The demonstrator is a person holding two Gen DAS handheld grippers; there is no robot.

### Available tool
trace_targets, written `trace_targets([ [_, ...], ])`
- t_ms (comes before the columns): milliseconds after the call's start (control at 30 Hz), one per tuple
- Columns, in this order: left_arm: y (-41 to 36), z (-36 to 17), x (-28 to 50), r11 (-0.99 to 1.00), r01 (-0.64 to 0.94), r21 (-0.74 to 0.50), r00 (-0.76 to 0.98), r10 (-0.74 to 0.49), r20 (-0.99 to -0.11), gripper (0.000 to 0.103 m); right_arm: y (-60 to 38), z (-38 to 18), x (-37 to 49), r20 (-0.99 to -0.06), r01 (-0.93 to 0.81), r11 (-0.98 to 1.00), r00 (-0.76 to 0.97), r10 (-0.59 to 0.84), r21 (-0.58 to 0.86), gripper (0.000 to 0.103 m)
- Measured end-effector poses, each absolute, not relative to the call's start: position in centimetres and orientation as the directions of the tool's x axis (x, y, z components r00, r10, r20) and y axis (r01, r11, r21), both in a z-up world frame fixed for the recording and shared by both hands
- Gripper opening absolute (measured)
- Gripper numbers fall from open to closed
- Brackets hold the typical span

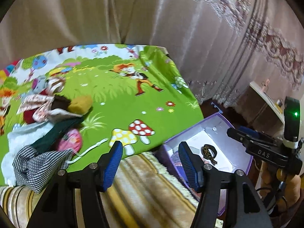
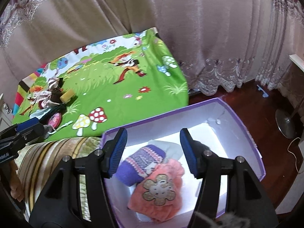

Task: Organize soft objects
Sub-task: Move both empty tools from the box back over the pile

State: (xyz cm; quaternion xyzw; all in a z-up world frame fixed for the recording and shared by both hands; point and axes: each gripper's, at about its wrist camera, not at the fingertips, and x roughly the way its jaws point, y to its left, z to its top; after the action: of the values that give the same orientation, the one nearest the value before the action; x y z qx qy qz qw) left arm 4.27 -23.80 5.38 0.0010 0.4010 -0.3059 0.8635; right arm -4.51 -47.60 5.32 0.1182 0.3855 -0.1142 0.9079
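Observation:
A purple box [image 2: 245, 125] with a white inside stands on the floor beside the bed. In it lie a purple striped knit piece [image 2: 140, 161], a pink fuzzy piece with a flower patch [image 2: 161, 191] and a white one [image 2: 171, 148]. My right gripper [image 2: 152, 152] hangs open and empty over the box. My left gripper [image 1: 150, 163] is open and empty above the bed's front edge. A heap of soft things [image 1: 47, 114] lies on the green cartoon sheet [image 1: 123, 98]: a striped cloth [image 1: 36, 163], a pink pouch [image 1: 71, 138], a yellow piece [image 1: 80, 104]. The box [image 1: 245, 163] holds a spotted band [image 1: 209, 151].
A striped beige blanket [image 1: 144, 186] covers the bed's near edge. Curtains [image 2: 190, 28] hang behind the bed. A fan base [image 2: 286, 121] and a cable [image 2: 295, 148] lie on the dark wooden floor at right. A cabinet [image 1: 266, 104] stands at right.

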Motion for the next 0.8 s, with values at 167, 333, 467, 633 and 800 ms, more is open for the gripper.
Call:
trace_targets([
  [167, -20.1, 5.2, 5.4, 0.844, 0.456, -0.281, 0.515, -0.508, -0.69, 0.062, -45.8, 5.2, -3.3, -0.74, 0.262, 0.958, 0.667, -0.093, 0.116, 0.062],
  [333, -16.2, 4.9, 6.5, 0.875, 0.372, -0.308, 0.543, -0.475, -0.693, 0.062, -44.2, 5.0, -2.2, -0.748, 0.225, 0.968, 0.66, -0.069, 0.109, 0.063],
  [467, -13.0, 4.6, 7.5, 0.893, 0.301, -0.334, 0.561, -0.449, -0.695, 0.062, -42.9, 4.8, -1.4, -0.756, 0.196, 0.975, 0.653, -0.049, 0.106, 0.063],
  [633, -10.1, 4.4, 8.6, 0.904, 0.239, -0.354, 0.572, -0.426, -0.702, 0.062, -41.0, 4.6, -0.1, -0.763, 0.151, 0.983, 0.646, -0.016, 0.107, 0.063],
  [800, -7.7, 3.5, 9.4, 0.911, 0.187, -0.367, 0.563, -0.406, -0.72, 0.062, -38.8, 4.6, 1.5, -0.766, 0.096, 0.99, 0.643, 0.02, 0.107, 0.063],
])
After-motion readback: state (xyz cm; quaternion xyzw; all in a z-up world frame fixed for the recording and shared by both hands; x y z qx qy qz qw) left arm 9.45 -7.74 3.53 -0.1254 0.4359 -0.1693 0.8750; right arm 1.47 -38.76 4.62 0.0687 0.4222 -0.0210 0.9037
